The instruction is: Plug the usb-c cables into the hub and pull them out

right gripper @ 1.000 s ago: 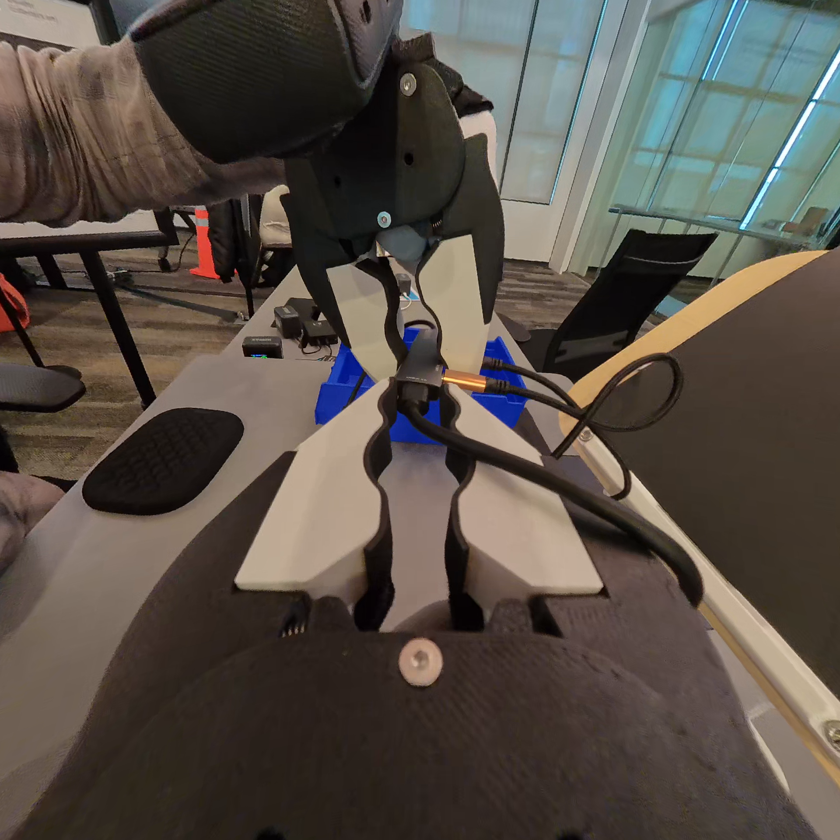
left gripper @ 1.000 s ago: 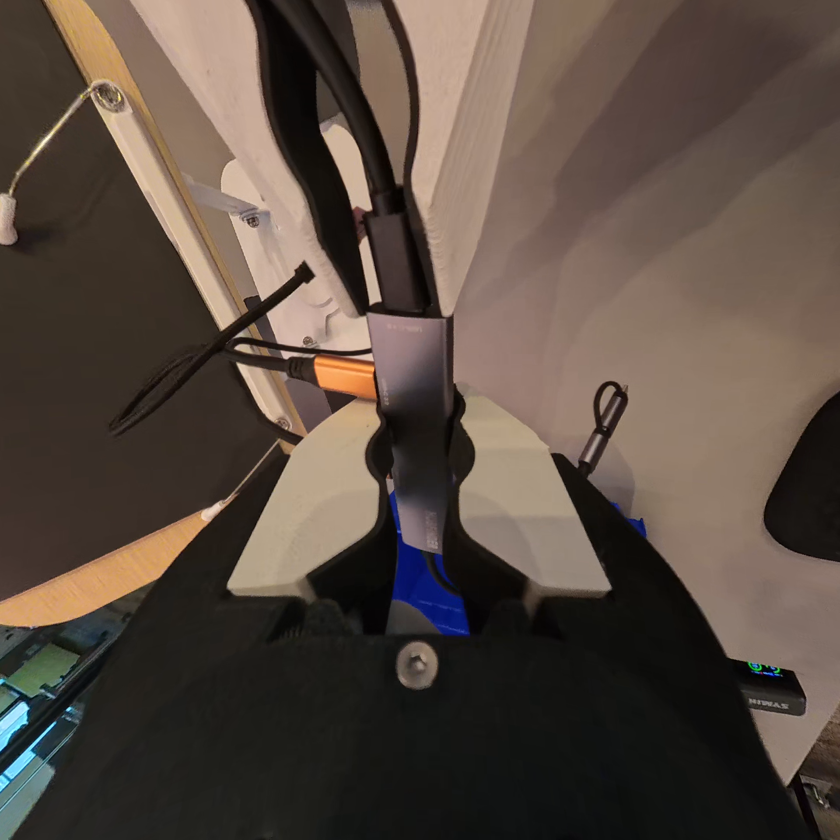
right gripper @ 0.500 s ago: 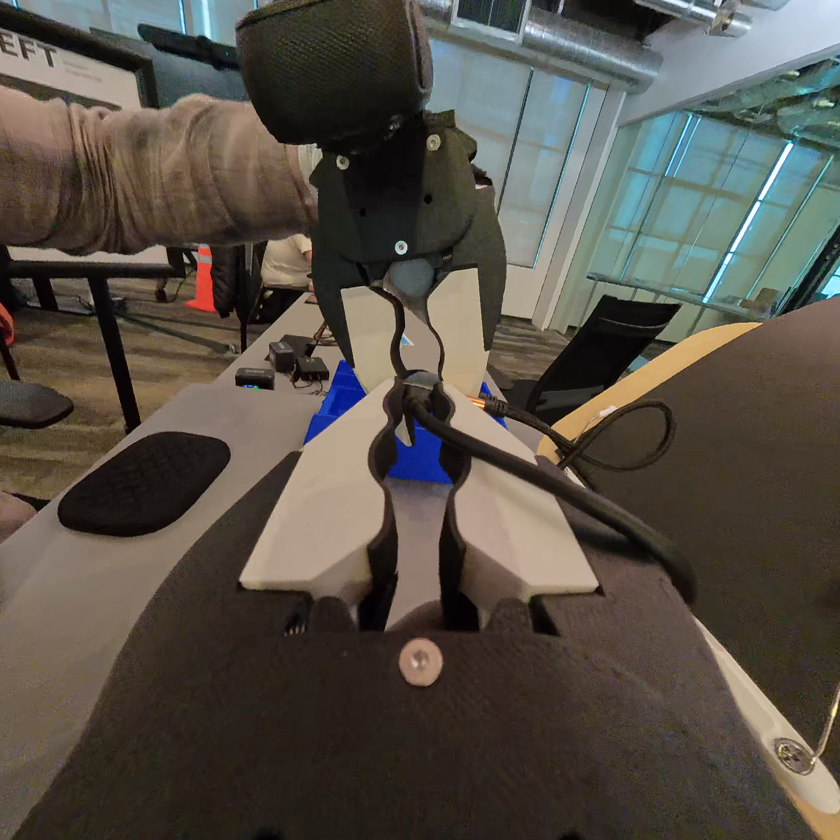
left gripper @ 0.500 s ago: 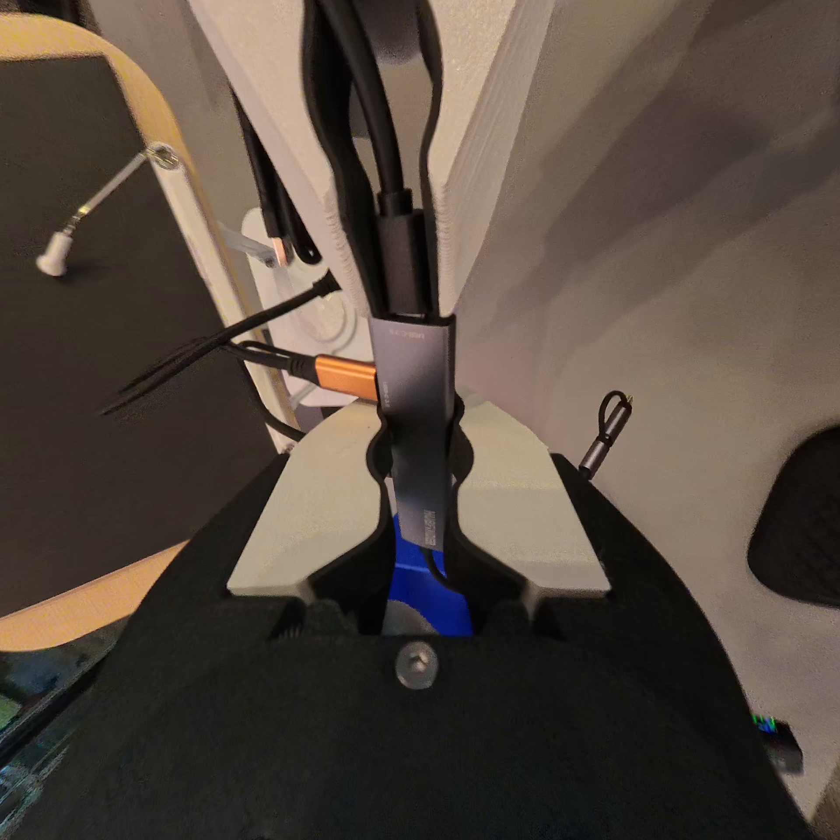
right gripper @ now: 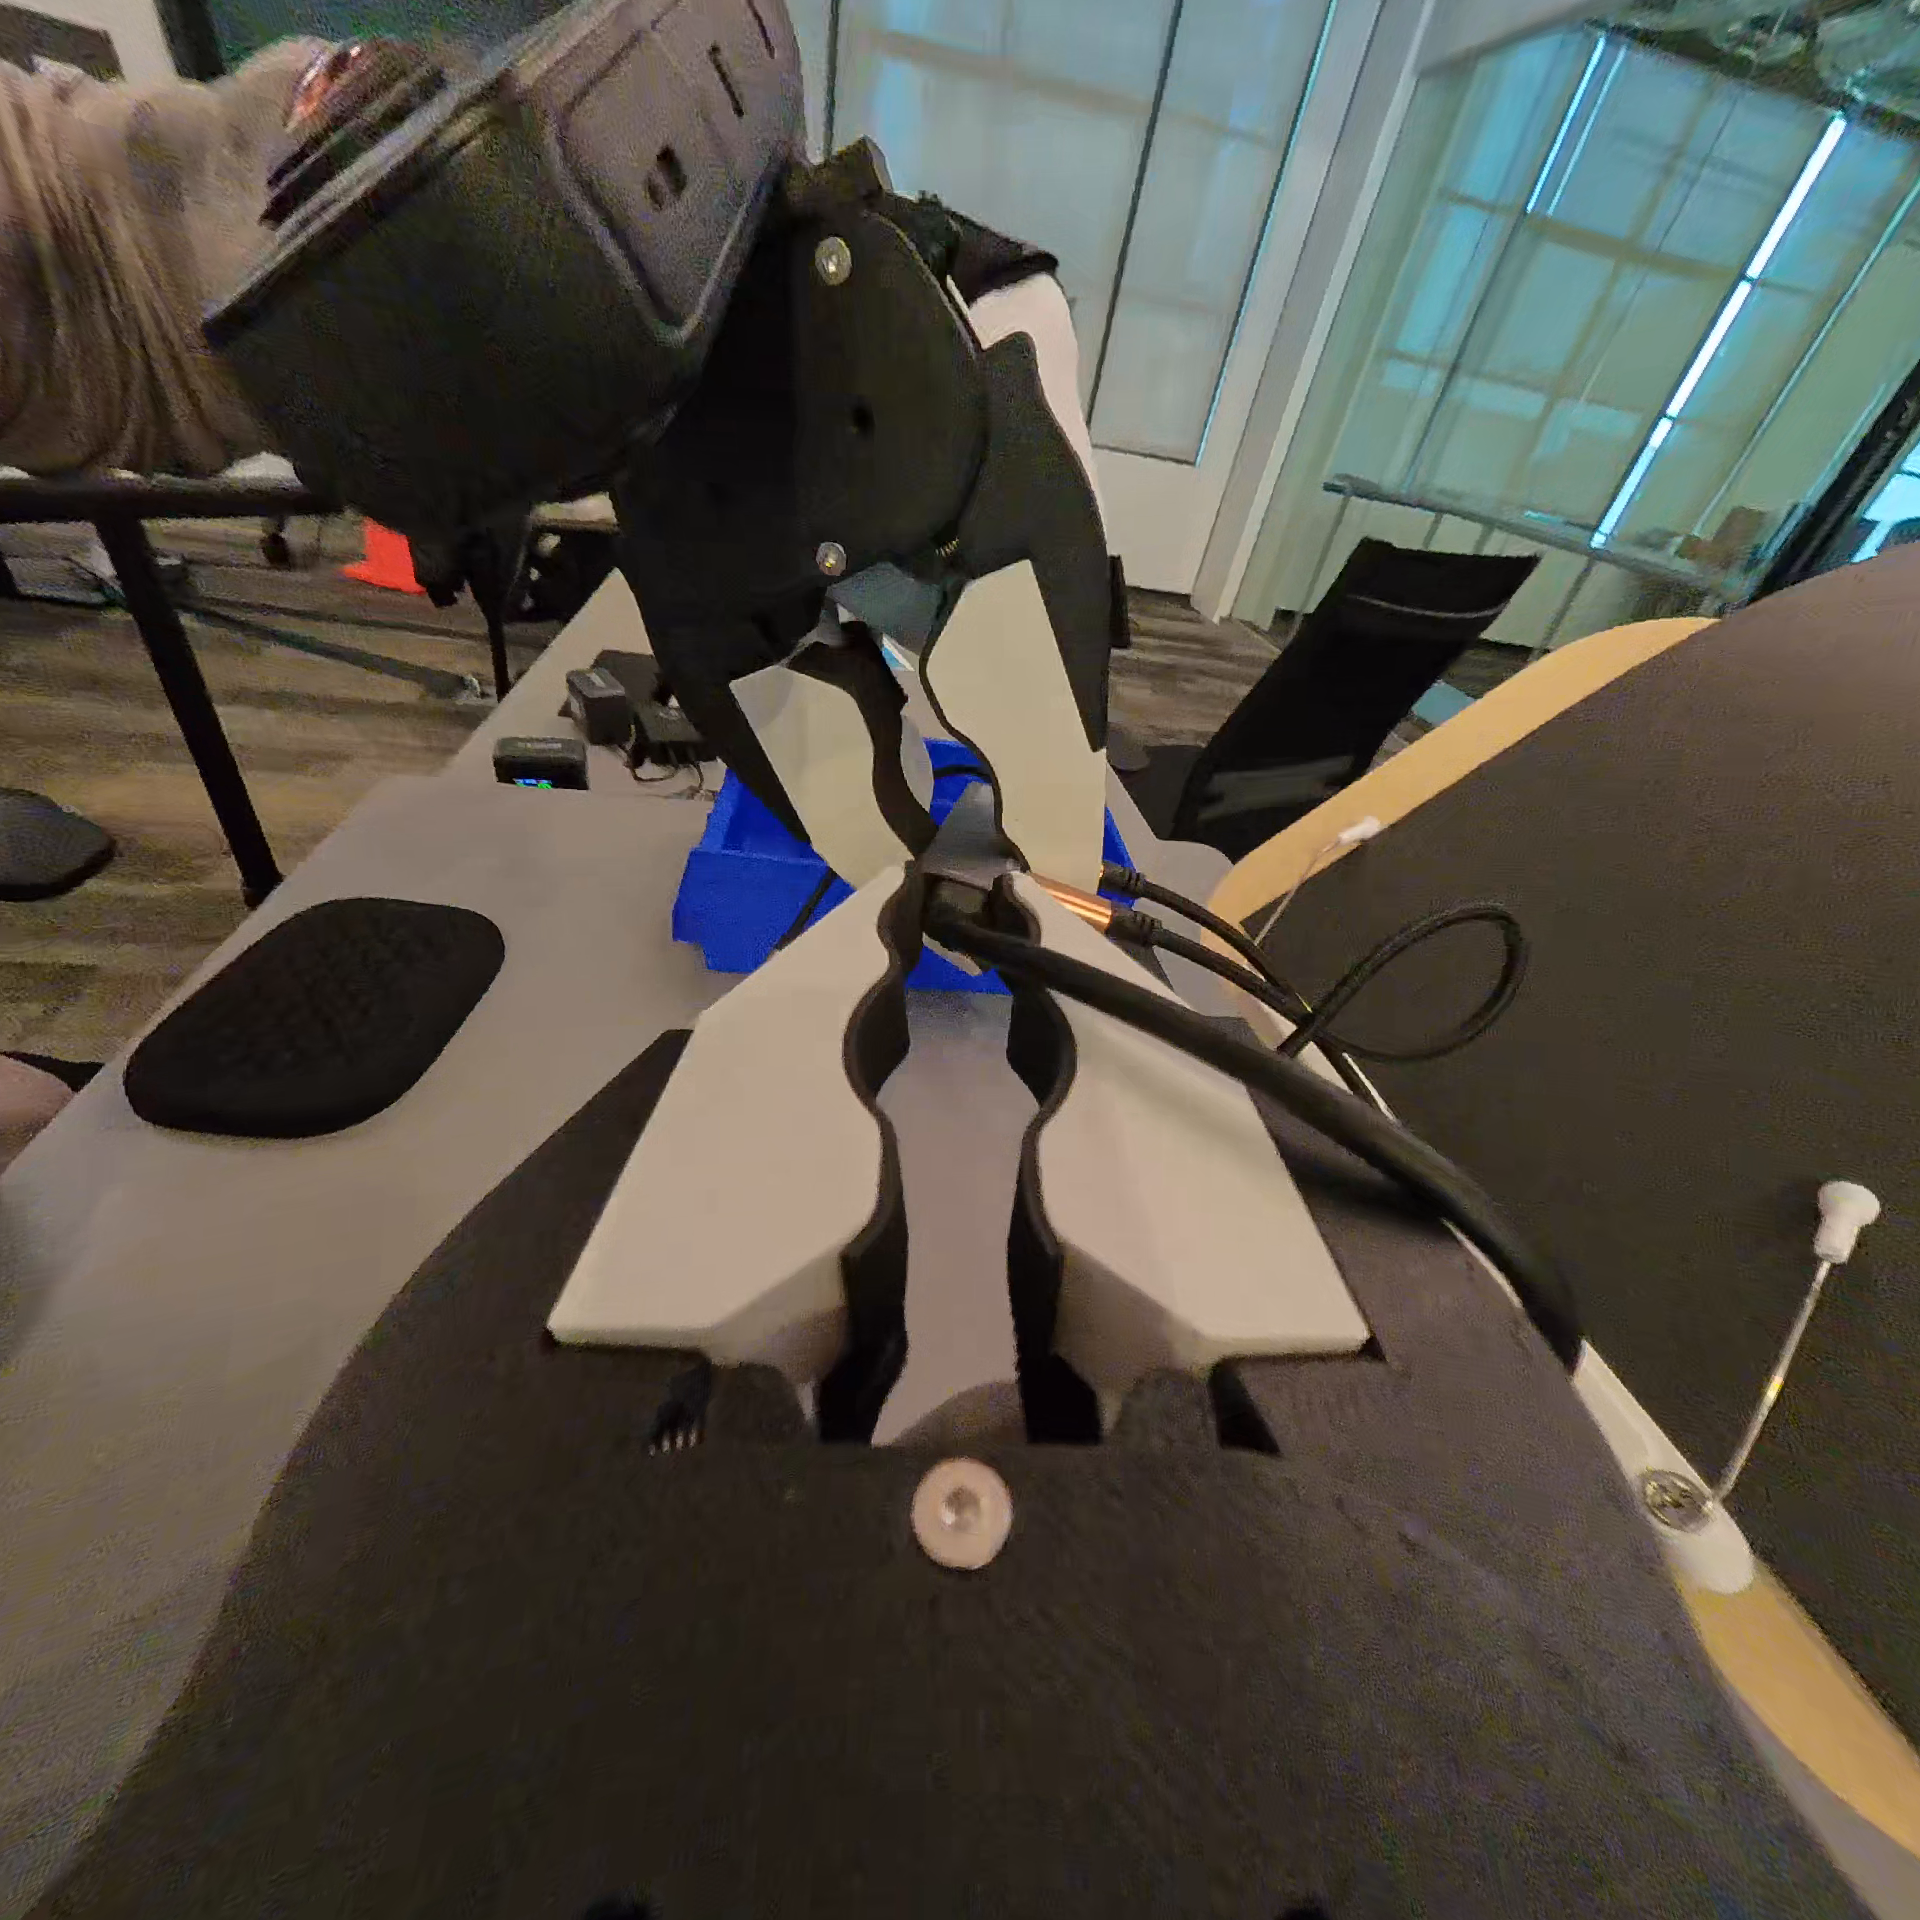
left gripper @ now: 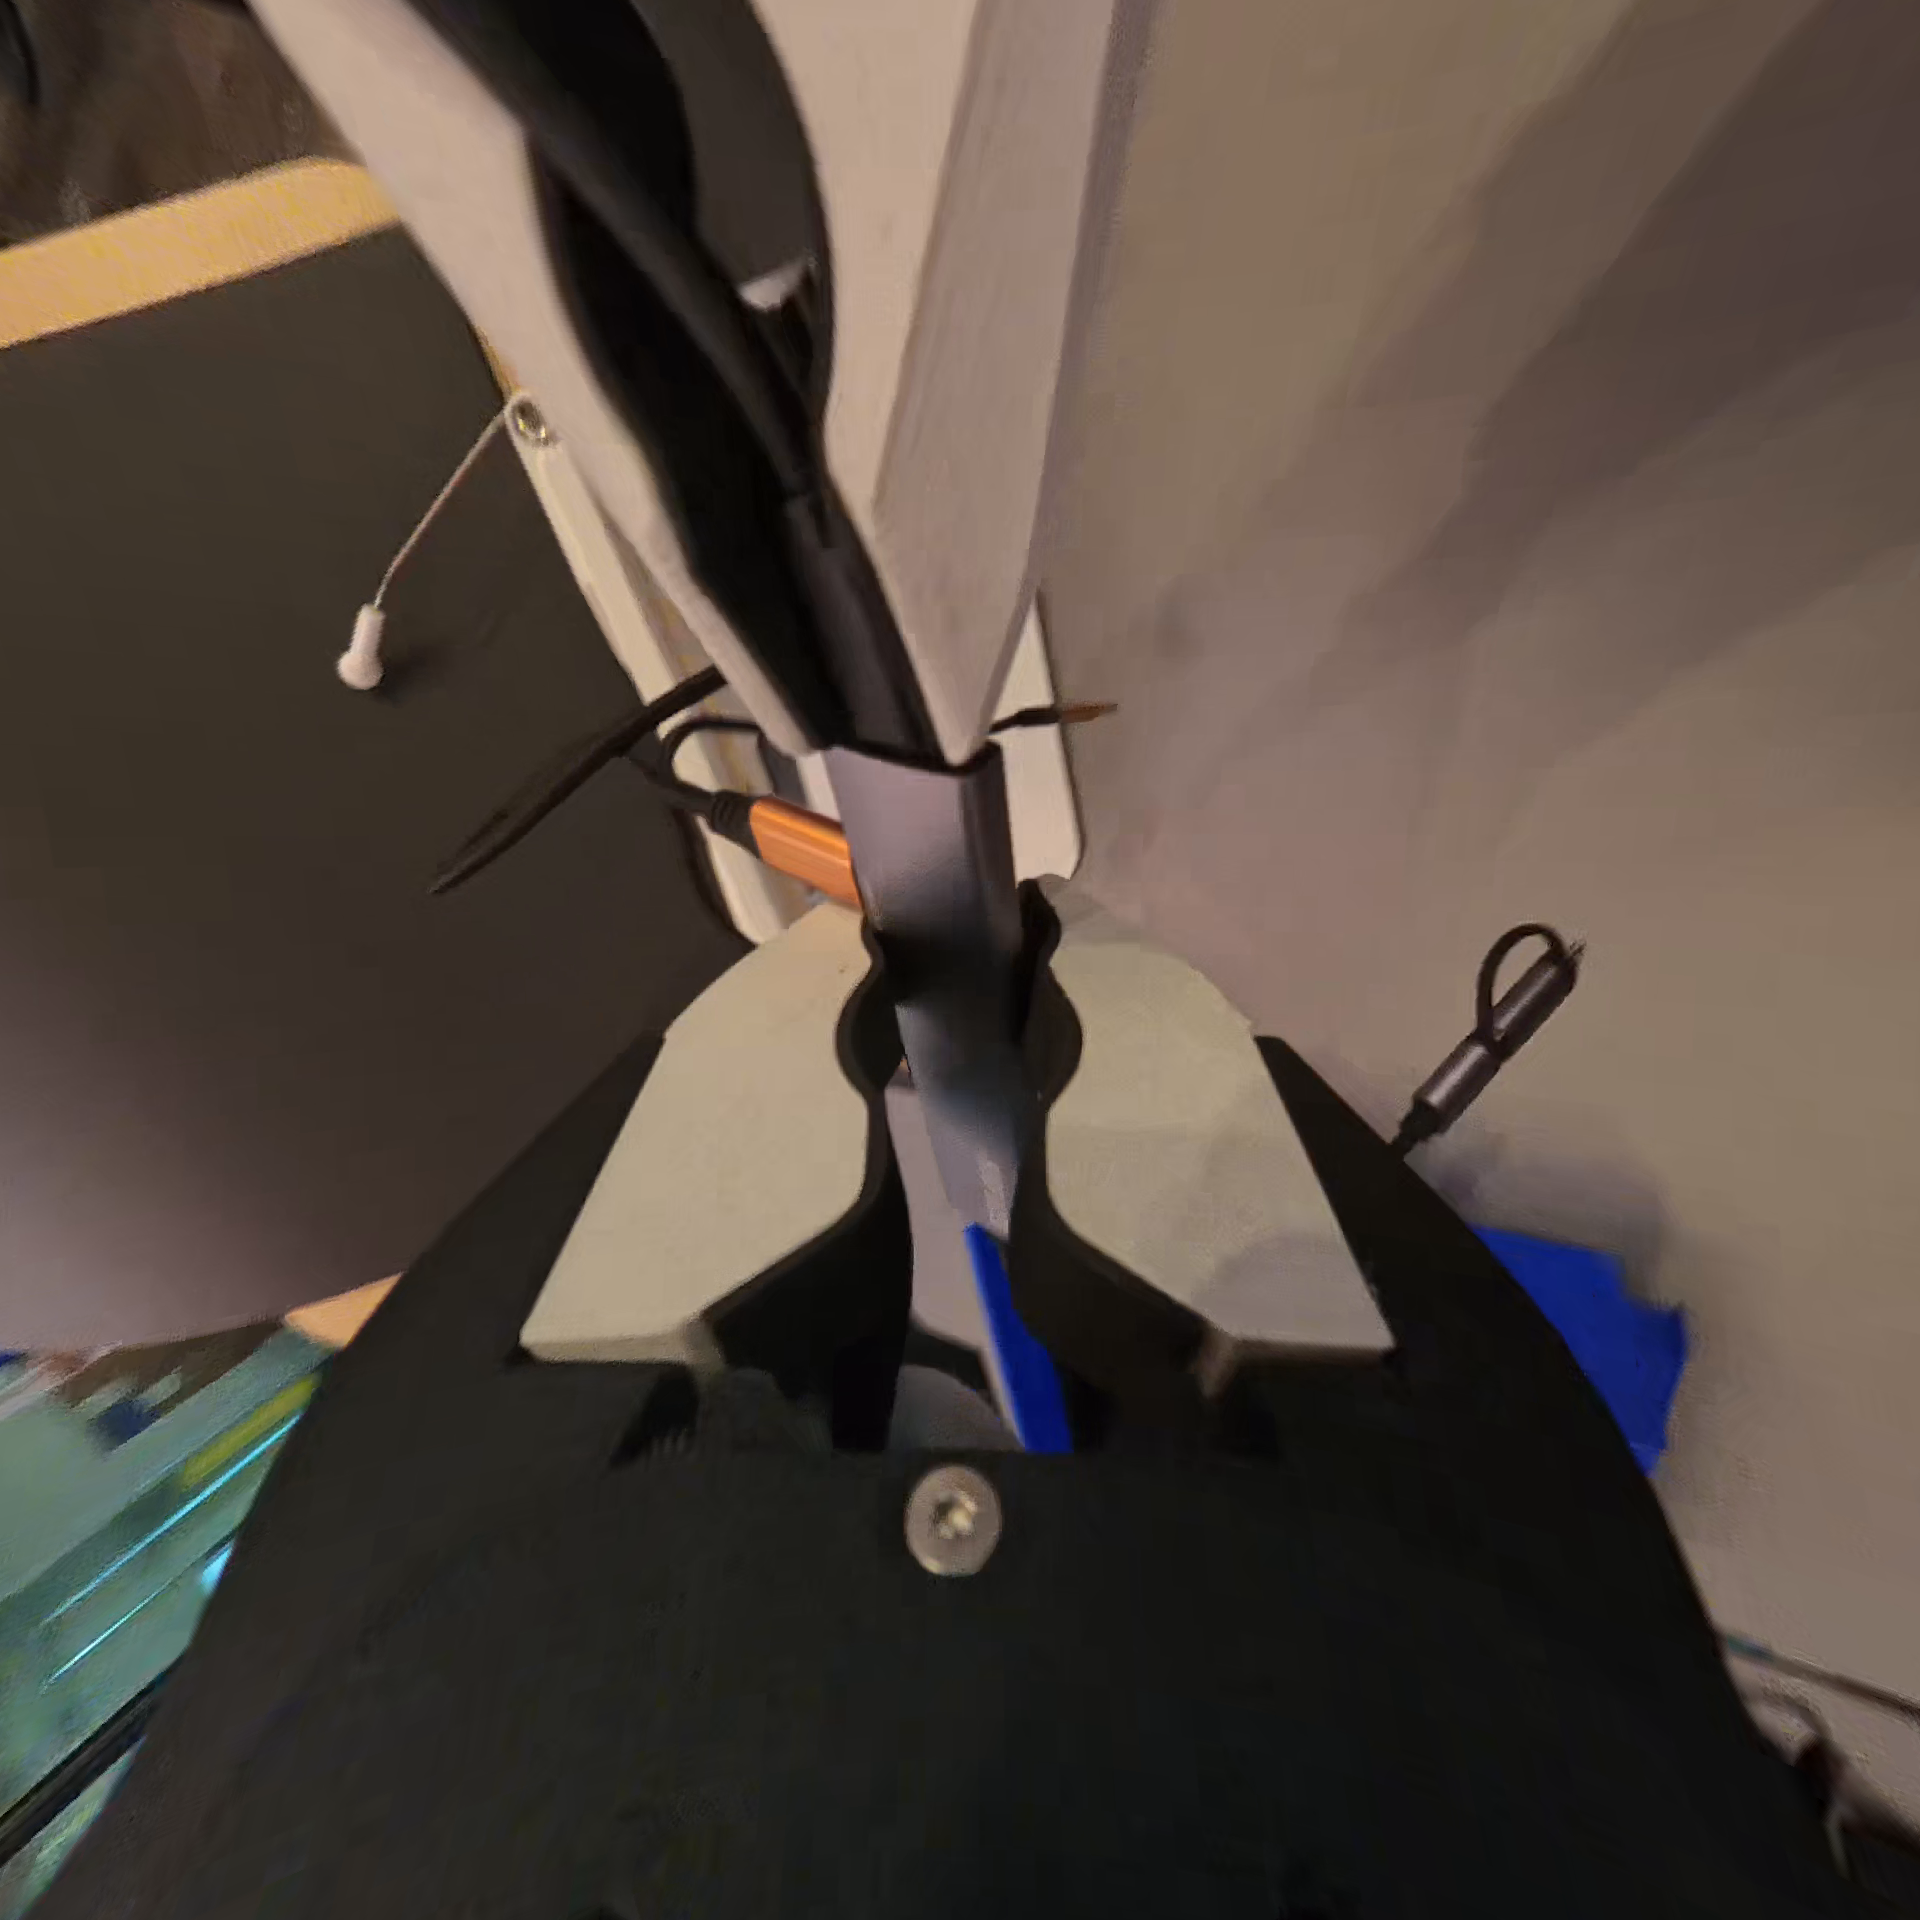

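My left gripper (left gripper: 951, 935) is shut on the grey USB hub (left gripper: 925, 831), which stands up out of its jaws. An orange-bodied plug (left gripper: 800, 836) sits in the hub's left side. My right gripper (left gripper: 894, 743) comes from the far side and is shut on a black USB-C plug pressed against the hub's end; the plug is mostly hidden by the fingers. In the right wrist view my right gripper (right gripper: 961, 904) pinches that black plug (right gripper: 951, 896), and its thick black cable (right gripper: 1299, 1081) trails right. The left gripper (right gripper: 966, 852) holds the hub (right gripper: 971, 826) from above.
A blue bin (right gripper: 748, 894) stands on the grey table (right gripper: 520, 831) behind the hub. A black pad (right gripper: 312, 1013) lies at left, small devices (right gripper: 540, 764) farther back. A grey looped adapter cable (left gripper: 1475, 1049) lies on the table. A dark board with a wooden rim (right gripper: 1662, 883) stands at right. There is about 6 cm between the tips of the two grippers.
Both grippers have tilted and shifted together with the hub and plug between them. Both grips are unchanged. The black plug's body is now hidden between the right fingers.
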`<state>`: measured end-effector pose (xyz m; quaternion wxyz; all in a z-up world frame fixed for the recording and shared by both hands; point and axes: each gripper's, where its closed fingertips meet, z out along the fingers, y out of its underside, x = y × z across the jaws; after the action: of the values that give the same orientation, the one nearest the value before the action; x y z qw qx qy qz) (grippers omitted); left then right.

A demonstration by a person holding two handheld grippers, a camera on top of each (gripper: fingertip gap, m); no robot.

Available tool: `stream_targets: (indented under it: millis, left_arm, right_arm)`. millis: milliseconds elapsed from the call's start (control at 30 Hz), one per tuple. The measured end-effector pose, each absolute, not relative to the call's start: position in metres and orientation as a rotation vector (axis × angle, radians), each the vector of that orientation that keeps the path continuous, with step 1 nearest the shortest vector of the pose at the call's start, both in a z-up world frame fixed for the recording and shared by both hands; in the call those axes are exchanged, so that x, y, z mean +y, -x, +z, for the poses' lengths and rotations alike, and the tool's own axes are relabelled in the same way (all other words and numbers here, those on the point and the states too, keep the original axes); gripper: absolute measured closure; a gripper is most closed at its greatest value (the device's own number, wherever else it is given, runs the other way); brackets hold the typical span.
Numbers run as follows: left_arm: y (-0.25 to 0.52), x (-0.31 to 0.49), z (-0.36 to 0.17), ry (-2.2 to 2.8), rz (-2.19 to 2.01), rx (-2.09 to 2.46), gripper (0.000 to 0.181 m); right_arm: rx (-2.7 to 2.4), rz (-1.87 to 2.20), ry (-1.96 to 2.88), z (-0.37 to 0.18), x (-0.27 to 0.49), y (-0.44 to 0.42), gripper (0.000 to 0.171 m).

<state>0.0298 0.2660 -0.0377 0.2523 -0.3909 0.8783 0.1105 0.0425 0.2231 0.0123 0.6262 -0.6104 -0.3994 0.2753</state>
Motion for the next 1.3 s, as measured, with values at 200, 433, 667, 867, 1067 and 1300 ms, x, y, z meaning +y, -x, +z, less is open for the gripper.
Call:
stream_targets:
  millis: [200, 433, 667, 867, 1067, 1300]
  left_arm:
    - [-0.032, 0.274, -0.025, 1.004, 0.525, 2.381, 0.161]
    - [-0.04, 0.279, -0.015, 0.916, 0.637, 2.344, 0.162]
    - [-0.041, 0.287, -0.01, 0.836, 0.773, 2.275, 0.162]
    - [-0.052, 0.286, 0.009, 0.725, 0.858, 2.092, 0.162]
    - [-0.052, 0.287, 0.017, 0.65, 0.922, 2.027, 0.162]
    - [-0.048, 0.288, 0.03, 0.655, 0.934, 1.969, 0.162]
  right_arm:
    - [-0.926, 0.504, 1.488, 0.008, 0.222, -0.052, 0.154]
    - [-0.836, 0.608, 1.454, 0.027, 0.22, -0.051, 0.158]
    - [-0.85, 0.515, 1.475, 0.024, 0.225, -0.053, 0.16]
    - [-0.886, 0.363, 1.411, 0.032, 0.219, -0.059, 0.16]
    - [-0.91, 0.286, 1.411, 0.032, 0.218, -0.056, 0.159]
    - [-0.854, 0.307, 1.36, 0.046, 0.219, -0.054, 0.149]
